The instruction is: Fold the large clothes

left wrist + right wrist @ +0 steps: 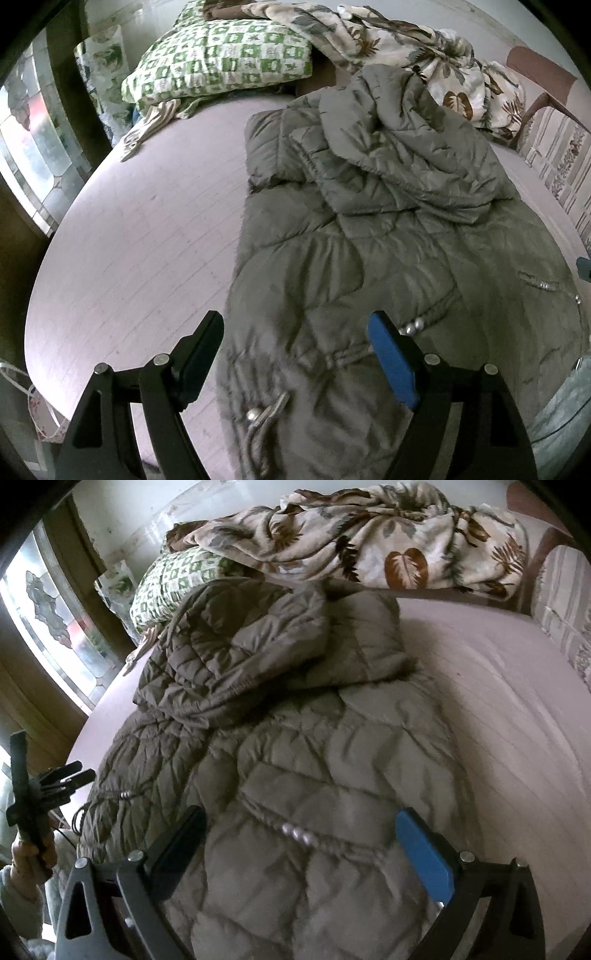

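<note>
An olive-grey quilted jacket (388, 229) lies along the pale pink bed sheet (140, 240), its hood (243, 646) bunched up at the far end. Drawstrings with silver beads (413, 326) cross its waist. My left gripper (295, 325) hovers open over the jacket's near left part, one finger over the sheet, the blue-padded one over the fabric. My right gripper (301, 814) is open too, above the near half of the jacket (314, 775), with nothing pinched. In the right wrist view the left gripper (37, 794) shows at the left edge, held by a hand (29, 856).
A green checked pillow (221, 59) and a leaf-patterned blanket (424, 55) lie at the head of the bed. A stained-glass window (33, 147) is on the left. A striped cushion and a wooden frame (543, 96) stand at the right. Bare sheet (498, 701) lies right of the jacket.
</note>
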`<state>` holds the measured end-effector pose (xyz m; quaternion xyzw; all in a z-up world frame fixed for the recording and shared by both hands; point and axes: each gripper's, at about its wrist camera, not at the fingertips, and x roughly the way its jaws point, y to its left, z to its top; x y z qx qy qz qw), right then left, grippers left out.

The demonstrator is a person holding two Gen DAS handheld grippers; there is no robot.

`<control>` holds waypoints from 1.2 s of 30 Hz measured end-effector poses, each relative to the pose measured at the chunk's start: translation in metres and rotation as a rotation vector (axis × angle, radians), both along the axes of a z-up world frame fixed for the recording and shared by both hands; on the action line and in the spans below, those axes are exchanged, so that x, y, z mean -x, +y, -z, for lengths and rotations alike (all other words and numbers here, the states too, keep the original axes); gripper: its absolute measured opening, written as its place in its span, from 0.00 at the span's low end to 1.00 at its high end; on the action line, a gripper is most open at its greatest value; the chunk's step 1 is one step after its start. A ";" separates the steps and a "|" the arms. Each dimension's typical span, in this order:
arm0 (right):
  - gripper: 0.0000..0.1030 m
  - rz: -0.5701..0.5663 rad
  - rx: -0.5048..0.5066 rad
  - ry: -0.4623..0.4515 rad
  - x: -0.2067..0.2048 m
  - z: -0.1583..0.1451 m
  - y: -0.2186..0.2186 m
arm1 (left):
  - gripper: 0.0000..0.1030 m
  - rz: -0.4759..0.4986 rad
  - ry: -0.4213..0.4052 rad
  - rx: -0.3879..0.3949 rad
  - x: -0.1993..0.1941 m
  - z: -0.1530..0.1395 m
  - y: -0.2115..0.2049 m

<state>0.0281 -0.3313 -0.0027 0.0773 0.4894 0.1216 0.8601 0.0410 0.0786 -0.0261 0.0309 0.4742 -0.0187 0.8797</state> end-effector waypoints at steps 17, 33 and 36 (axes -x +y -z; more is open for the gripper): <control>1.00 0.072 0.063 0.100 0.041 0.021 -0.048 | 0.79 -0.007 0.095 0.025 0.044 0.020 0.029; 1.00 0.133 0.005 0.247 0.054 0.064 -0.089 | 0.82 -0.022 0.203 0.145 0.044 0.056 0.041; 1.00 0.130 -0.009 0.260 0.054 0.069 -0.090 | 0.82 -0.033 0.213 0.174 0.046 0.060 0.043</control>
